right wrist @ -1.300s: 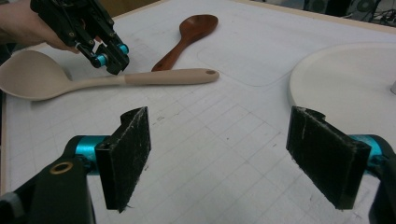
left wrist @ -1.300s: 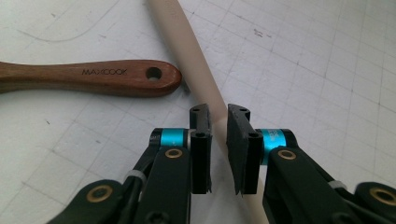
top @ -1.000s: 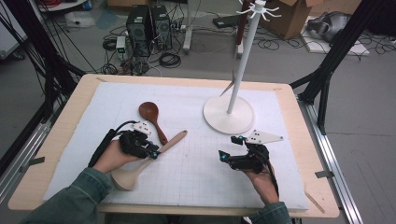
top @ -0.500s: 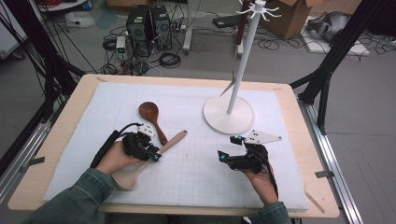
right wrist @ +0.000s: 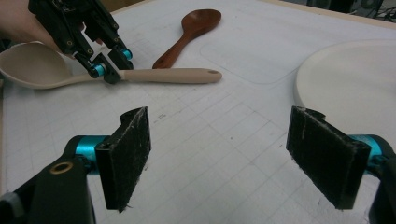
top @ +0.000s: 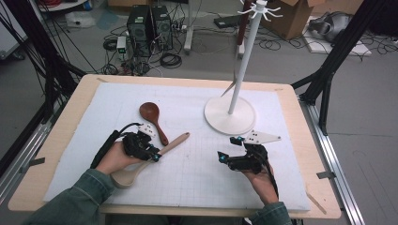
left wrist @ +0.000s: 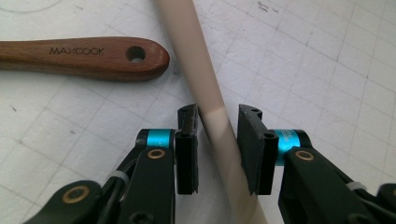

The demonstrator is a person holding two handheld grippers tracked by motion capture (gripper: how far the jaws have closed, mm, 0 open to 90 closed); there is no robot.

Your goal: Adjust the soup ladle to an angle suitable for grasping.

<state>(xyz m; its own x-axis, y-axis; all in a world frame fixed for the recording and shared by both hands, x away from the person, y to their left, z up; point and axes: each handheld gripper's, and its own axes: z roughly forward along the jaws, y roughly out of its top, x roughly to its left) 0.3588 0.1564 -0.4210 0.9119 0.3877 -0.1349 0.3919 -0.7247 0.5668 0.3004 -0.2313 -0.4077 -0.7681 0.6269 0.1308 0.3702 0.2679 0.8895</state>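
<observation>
While you hold both grippers low over the white mat, this is how each view reads.

High view, left gripper: your left gripper [top: 152, 154] sits near the mat's front-left part, its jaws astride the handle of the pale spoon [top: 141, 165]; the jaws have just been closing with that handle between them.
High view, pale spoon: it lies slanted, bowl toward the front edge under your left hand [top: 114, 158], handle end pointing toward the mat's middle.
High view, dark spoon: the dark wooden spoon [top: 152, 119] lies just behind your left gripper, bowl toward the far edge.
High view, right gripper: your right gripper [top: 224, 155] hovers toward the mat's front-right part, well apart from the pale spoon, pointing left; your right hand [top: 257, 174] comes in from the front edge.
High view, stand: the white stand [top: 230, 114] is on the far-right part of the mat.
Left gripper view, fingers: the pads [left wrist: 187, 140] flank the pale handle; the right one looks to touch it, a thin gap shows at the left one, so no firm grip yet.
Left gripper view, dark spoon: its handle end lies just beside the pale handle.
Right gripper view, fingers: your pads [right wrist: 128, 156] stand wide apart, nothing between them but bare mat [right wrist: 224, 154].
Right gripper view, stand: its round base lies at the right.
</observation>
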